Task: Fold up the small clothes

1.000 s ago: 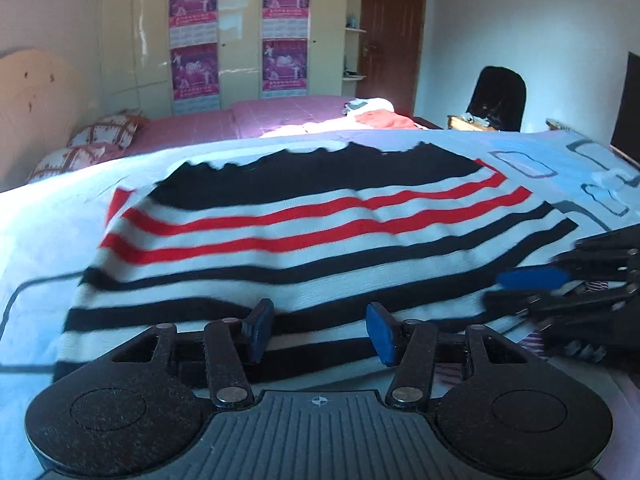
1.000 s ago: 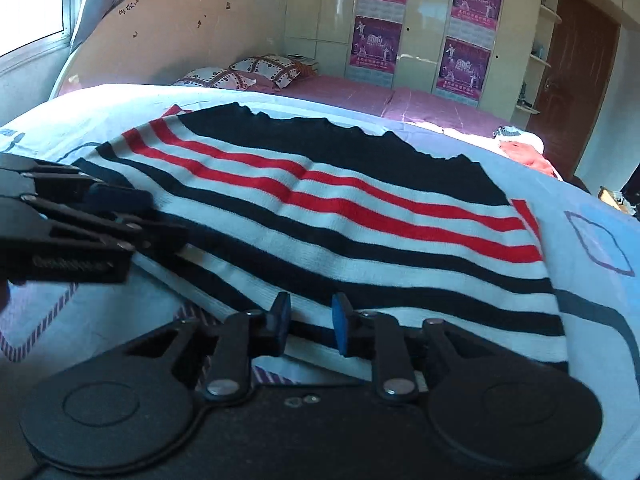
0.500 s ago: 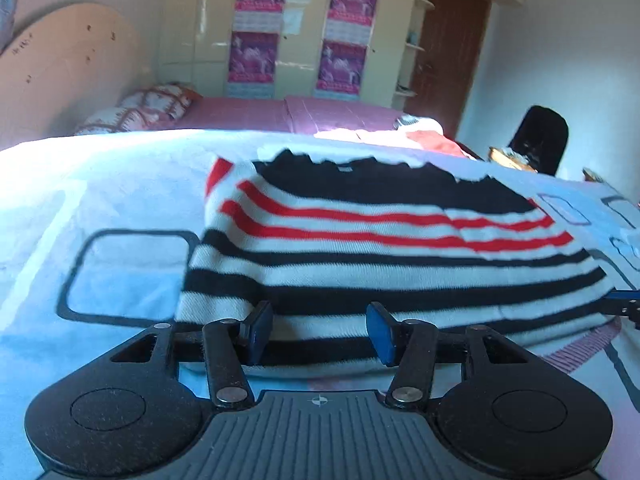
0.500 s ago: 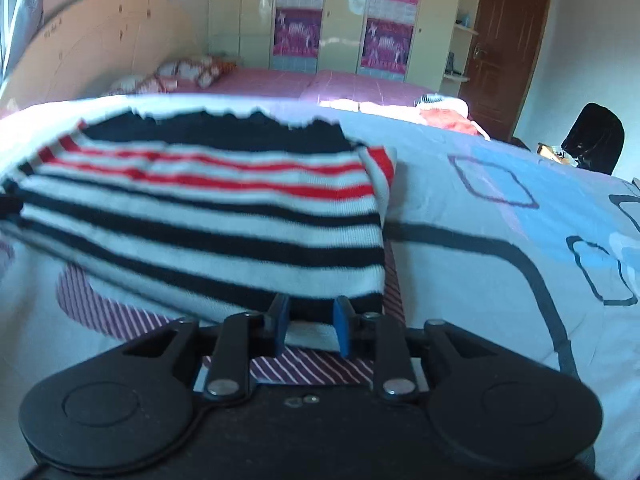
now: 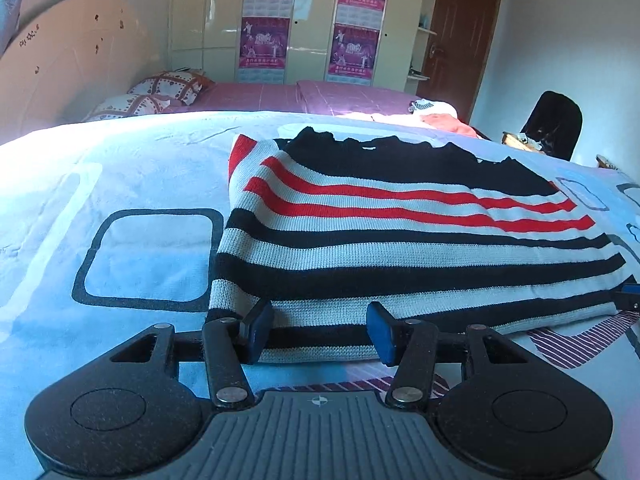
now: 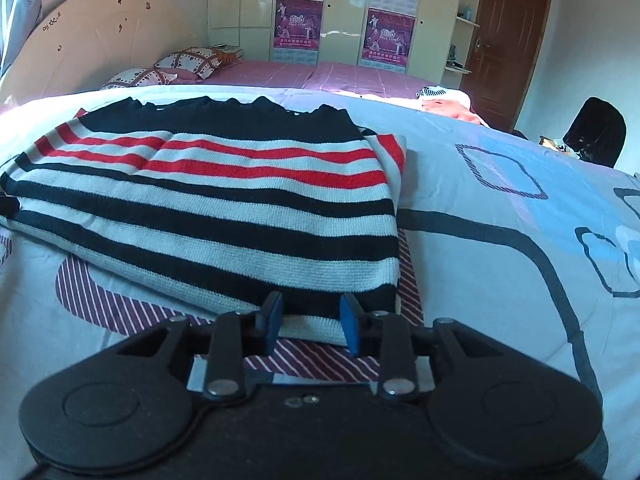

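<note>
Both claws gape at sweater [image 5: 400,240], stripes running left-right, neckline away.

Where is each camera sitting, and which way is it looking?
Left wrist: sits on the left hand-held gripper, low over the bed, looking across the striped sweater toward the wardrobe; its own two blue-tipped fingers show, spread at the sweater's near-left hem.
Right wrist: sits on the right hand-held gripper, facing the same way from the sweater's near-right corner; its own fingers show, apart.
Shared: sweater, bed, pillows, wardrobe posters, door, black chair.
</note>
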Demonstrator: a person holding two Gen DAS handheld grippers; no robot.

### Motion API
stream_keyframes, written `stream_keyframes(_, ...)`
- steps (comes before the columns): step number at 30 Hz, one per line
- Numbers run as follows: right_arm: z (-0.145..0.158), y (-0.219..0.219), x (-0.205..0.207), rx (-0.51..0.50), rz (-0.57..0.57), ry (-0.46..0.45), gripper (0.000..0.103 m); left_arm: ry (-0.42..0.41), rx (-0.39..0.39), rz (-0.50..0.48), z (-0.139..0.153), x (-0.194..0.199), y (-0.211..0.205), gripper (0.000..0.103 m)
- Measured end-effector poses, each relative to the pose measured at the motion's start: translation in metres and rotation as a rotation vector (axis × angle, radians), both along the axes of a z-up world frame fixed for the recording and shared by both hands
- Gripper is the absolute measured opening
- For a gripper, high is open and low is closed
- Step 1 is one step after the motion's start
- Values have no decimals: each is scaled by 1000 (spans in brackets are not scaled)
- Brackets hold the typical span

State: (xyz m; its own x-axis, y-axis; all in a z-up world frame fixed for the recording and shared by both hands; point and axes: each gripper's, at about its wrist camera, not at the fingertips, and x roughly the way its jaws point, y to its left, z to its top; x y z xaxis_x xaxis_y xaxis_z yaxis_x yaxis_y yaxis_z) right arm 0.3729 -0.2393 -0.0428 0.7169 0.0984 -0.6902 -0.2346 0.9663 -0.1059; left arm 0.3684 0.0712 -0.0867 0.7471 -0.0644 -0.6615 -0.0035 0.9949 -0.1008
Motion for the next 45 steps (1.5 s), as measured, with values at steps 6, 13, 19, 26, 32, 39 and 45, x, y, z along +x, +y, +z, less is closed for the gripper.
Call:
stream_keyframes(6,-3,-3,-2,8,18,-16,32,9,2,-3,-1,1,0,52)
stream_keyframes(13,-3,2,-1,-9,-5,-14,33,3,-27,13,5,-7,8,52)
stream_keyframes(19,31,3,-23,71,-39,-75,39,0,-357,57,6,-54,34,52)
stream_keyframes(26,37,22,-33,217,-66,-1,37,-56,-810,218,-52,-52,61,52)
stream_keyframes(32,44,51,-10,333,-71,20,2,-153,-873,306,-62,-26,61,52)
stream_keyframes(39,39,91,50,319,-26,35,2,-243,-890,364,-73,1,55,52)
stream_keyframes(45,21,114,87,316,24,63,2,-265,-880,372,-75,11,53,52)
